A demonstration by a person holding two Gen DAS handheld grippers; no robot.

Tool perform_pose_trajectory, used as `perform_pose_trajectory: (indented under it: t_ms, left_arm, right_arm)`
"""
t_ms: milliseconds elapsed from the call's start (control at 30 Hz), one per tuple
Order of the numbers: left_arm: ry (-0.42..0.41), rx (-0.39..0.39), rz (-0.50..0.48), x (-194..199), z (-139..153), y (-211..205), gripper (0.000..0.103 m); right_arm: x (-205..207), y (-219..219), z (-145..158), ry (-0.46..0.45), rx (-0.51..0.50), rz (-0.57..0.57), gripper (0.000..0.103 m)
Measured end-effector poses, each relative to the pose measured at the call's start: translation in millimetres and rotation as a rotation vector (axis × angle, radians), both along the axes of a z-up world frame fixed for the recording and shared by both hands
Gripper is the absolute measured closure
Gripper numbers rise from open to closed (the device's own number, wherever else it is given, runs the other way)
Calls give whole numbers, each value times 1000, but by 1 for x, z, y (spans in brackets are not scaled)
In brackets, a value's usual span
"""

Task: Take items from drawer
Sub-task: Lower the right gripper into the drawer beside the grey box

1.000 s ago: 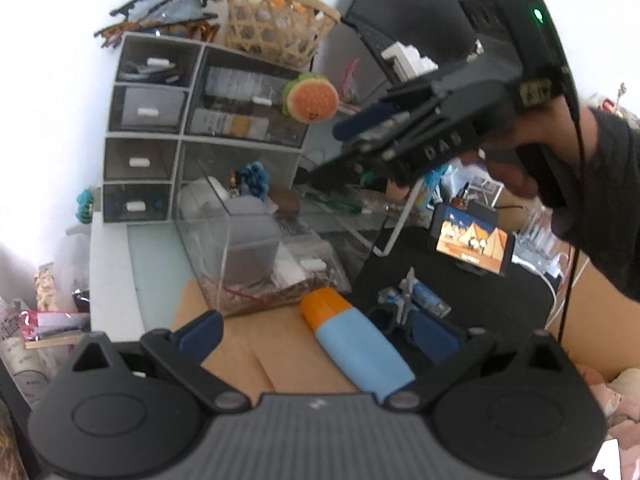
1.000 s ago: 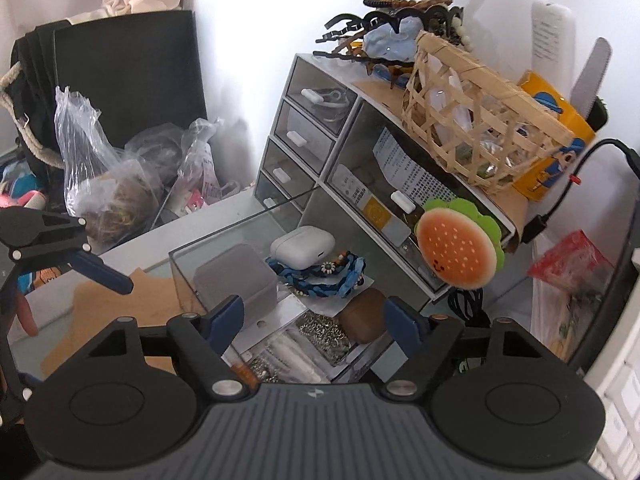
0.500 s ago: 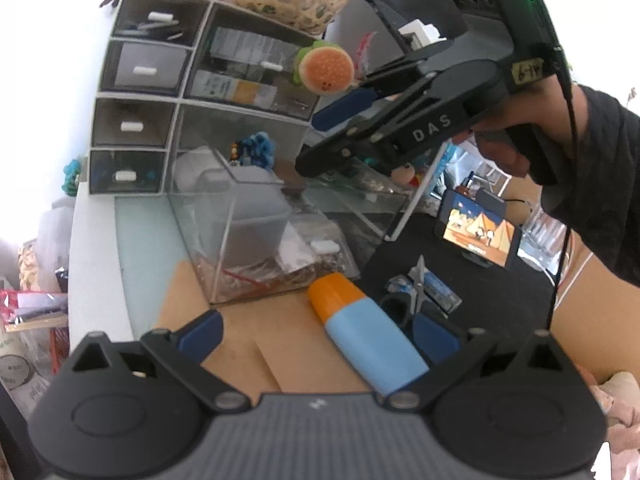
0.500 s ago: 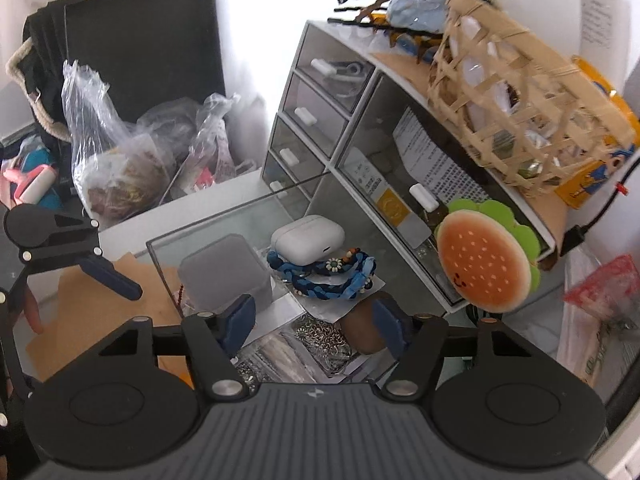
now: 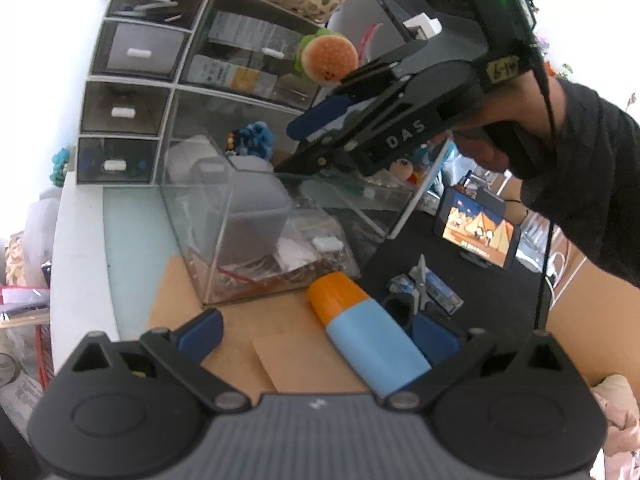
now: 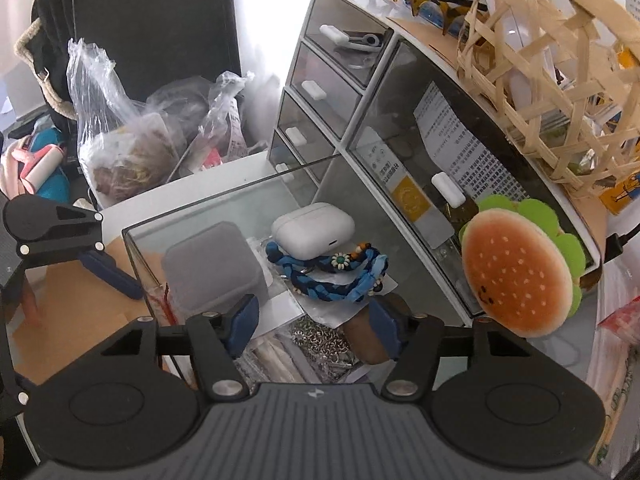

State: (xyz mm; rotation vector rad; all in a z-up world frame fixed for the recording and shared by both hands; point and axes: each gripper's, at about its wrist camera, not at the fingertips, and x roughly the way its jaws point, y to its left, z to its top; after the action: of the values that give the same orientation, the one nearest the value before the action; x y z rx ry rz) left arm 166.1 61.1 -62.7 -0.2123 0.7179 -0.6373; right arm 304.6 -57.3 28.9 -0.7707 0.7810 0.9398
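Drawer (image 6: 224,200) pulled out, clear-walled; grey box (image 6: 214,266), white earbud case (image 6: 314,230), braided cord (image 6: 332,280) inside. Our right gripper (image 6: 314,318) spread wide, empty, above contents; we lower straight, clear of walls. Left gripper (image 5: 316,330) wide, empty.

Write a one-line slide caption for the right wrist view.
Open right gripper hovers above the pulled-out clear drawer, over a white earbuds case, blue braided bracelets and a grey box.

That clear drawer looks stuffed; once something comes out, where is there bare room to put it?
Bare brown board between the drawer front and the left claw, left of the blue tube. The black mat past the scissors is partly free. The drawer itself is crowded.
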Motion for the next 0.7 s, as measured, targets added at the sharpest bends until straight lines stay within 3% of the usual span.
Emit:
perform_pose_trajectory:
  t_ms: [300, 700]
  left_arm:
    - [-8, -4, -5, 1, 0, 2, 0]
    - [-21, -11, 1, 0, 3, 6, 0]
  right_arm:
    - [5, 5, -8, 37, -25, 29, 42]
    - [6, 5, 3, 113, -33, 155, 43]
